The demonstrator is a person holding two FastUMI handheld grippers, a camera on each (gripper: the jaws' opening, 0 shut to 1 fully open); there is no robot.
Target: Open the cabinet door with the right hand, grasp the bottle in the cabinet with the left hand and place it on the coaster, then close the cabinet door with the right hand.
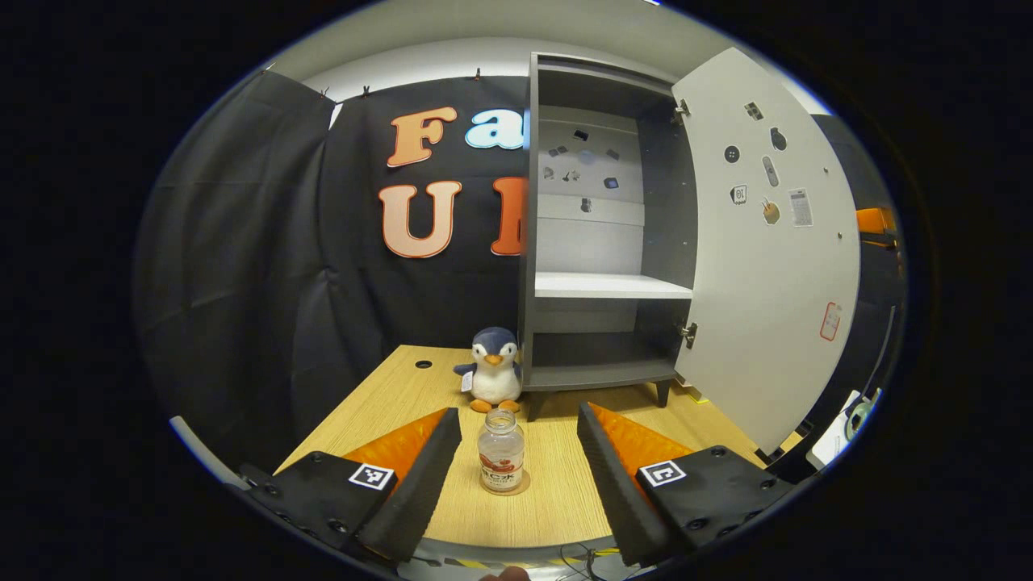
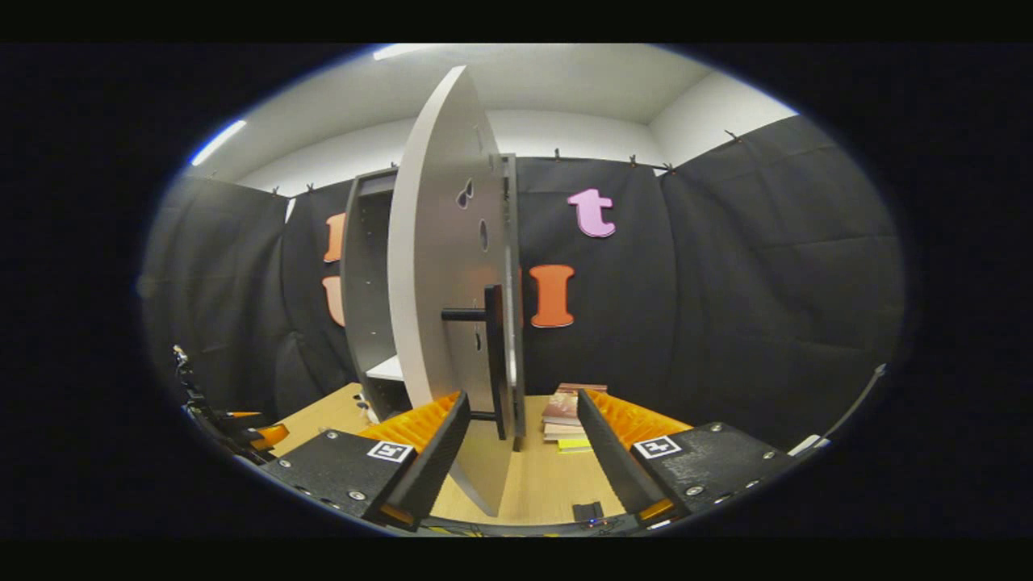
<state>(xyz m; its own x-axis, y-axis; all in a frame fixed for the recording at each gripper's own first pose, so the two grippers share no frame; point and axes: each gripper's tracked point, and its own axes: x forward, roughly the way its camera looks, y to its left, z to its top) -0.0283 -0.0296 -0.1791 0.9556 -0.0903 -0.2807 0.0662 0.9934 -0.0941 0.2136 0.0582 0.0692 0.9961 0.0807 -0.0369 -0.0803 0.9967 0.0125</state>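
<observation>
A clear bottle [image 1: 501,450] with a red label stands upright on a round coaster [image 1: 523,486] on the wooden table [image 1: 557,500]. My left gripper [image 1: 520,424] is open around it, fingers apart on both sides and not touching it. Behind stands the grey cabinet [image 1: 601,242], its shelves bare and its white door [image 1: 767,242] swung wide to the right. In the right gripper view the door [image 2: 440,290] is seen edge-on, with its dark bar handle [image 2: 492,359] just ahead of my open right gripper [image 2: 523,405], whose fingers straddle the handle's lower end without gripping.
A plush penguin [image 1: 493,369] sits by the cabinet's left front leg. A stack of books [image 2: 569,411] lies on the table right of the cabinet. A roll of tape [image 1: 857,415] shows beyond the table's right side. The left gripper [image 2: 234,428] appears far left.
</observation>
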